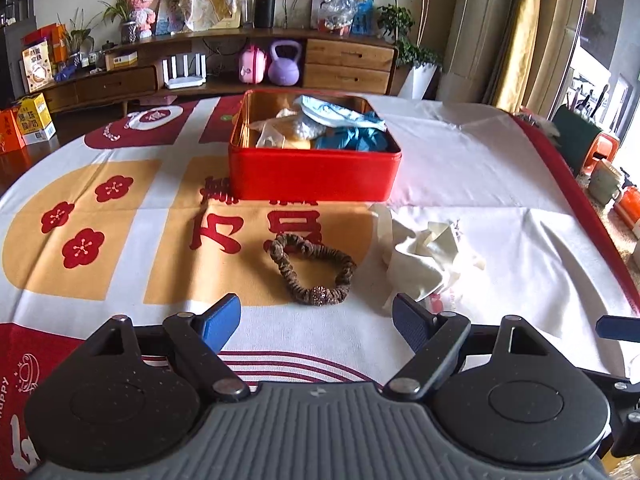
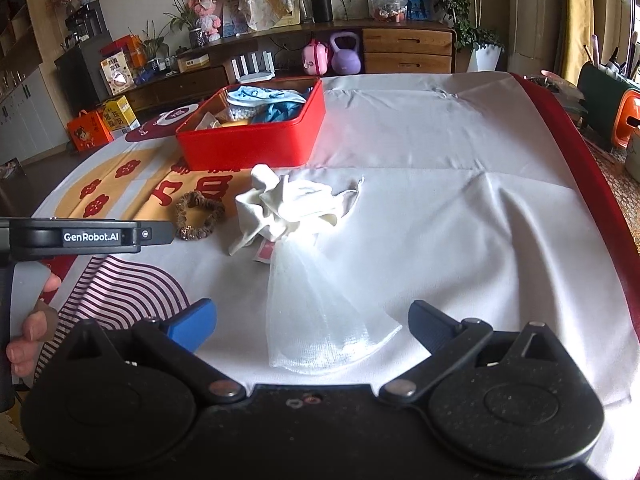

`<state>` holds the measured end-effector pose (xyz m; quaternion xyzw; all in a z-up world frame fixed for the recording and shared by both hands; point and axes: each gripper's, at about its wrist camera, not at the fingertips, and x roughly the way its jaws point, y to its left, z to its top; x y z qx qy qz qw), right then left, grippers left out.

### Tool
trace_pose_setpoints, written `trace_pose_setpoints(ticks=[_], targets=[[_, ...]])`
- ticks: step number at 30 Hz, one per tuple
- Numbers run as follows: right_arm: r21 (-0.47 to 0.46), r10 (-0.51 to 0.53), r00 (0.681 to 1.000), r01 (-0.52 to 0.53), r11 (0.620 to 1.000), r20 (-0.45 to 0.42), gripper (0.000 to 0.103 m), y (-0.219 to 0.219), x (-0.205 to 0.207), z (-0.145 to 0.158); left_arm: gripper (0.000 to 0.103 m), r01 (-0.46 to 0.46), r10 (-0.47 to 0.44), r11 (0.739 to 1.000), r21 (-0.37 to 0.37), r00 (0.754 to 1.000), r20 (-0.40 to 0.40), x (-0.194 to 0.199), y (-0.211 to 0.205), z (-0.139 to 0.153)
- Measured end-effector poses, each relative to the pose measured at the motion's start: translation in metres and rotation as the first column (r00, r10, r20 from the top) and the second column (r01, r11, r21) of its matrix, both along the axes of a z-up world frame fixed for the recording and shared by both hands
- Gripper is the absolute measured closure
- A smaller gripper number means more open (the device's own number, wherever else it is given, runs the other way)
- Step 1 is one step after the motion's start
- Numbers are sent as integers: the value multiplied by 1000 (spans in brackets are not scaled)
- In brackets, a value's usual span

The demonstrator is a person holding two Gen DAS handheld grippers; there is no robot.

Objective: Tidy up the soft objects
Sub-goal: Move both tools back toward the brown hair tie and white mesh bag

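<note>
Both my jaws spread, gripping nothing. Left gripper (image 1: 316, 326) low over brown scrunchie (image 1: 312, 270), mid-worktop; right gripper (image 2: 312, 326) over white mesh bag (image 2: 320, 312). Cream cloth (image 2: 292, 208) between them; red tin (image 1: 314, 160) toward far edge.

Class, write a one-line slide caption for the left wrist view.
Open left gripper faces a brown scrunchie before a red tin of soft items.
</note>
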<state>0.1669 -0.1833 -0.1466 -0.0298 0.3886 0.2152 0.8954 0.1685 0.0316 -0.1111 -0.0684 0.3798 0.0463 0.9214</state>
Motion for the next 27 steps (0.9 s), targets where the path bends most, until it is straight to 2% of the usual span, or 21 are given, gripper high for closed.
trace_pose_setpoints(ticks=[8, 21, 27], targets=[[-35, 18, 999, -20, 999, -42, 4, 2, 17, -16, 20, -19, 19, 1000, -9, 997, -78, 31, 2, -27], [-67, 64, 996, -67, 995, -55, 13, 9, 36, -23, 20, -38, 39, 999, 11, 995, -88, 67, 4, -44], [-76, 72, 995, -76, 994, -62, 27, 13, 41, -26, 20, -29, 31, 999, 33, 997, -70, 72, -1, -46]])
